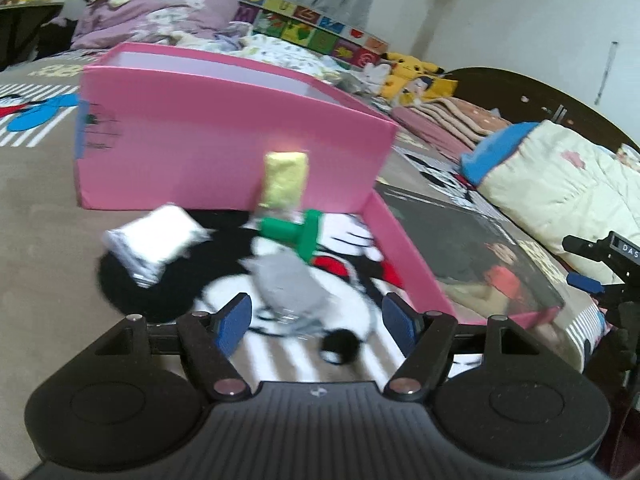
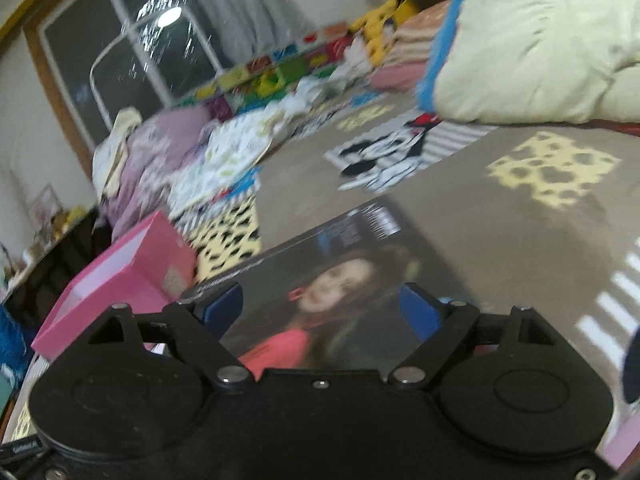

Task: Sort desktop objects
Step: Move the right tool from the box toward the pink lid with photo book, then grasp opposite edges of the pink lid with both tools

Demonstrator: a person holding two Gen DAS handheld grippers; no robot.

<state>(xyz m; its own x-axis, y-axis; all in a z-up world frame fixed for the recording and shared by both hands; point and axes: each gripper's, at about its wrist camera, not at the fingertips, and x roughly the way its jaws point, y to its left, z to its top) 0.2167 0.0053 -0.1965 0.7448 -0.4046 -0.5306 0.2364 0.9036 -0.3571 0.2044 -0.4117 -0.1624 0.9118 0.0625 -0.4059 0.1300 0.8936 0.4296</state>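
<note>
Left wrist: left claw [image 1: 316,322] gapes empty above a grey bundle [image 1: 290,284].

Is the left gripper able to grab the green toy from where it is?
Probably yes. The left gripper is open and the green toy lies ahead, but a grey thing sits between them, so it must go over it.

Around me the brown cartoon-print bedspread [image 1: 36,208] covered the bed. A purple floral quilt [image 1: 168,12] lay heaped at its far end, with a row of colourful picture panels [image 1: 304,28] along the wall behind. A yellow plush toy [image 1: 412,70] sat near folded pink blankets [image 1: 452,120], and a cream quilt with blue edging [image 1: 560,184] bulked beside them. A dark window [image 2: 132,48] reflected a lamp.
</note>
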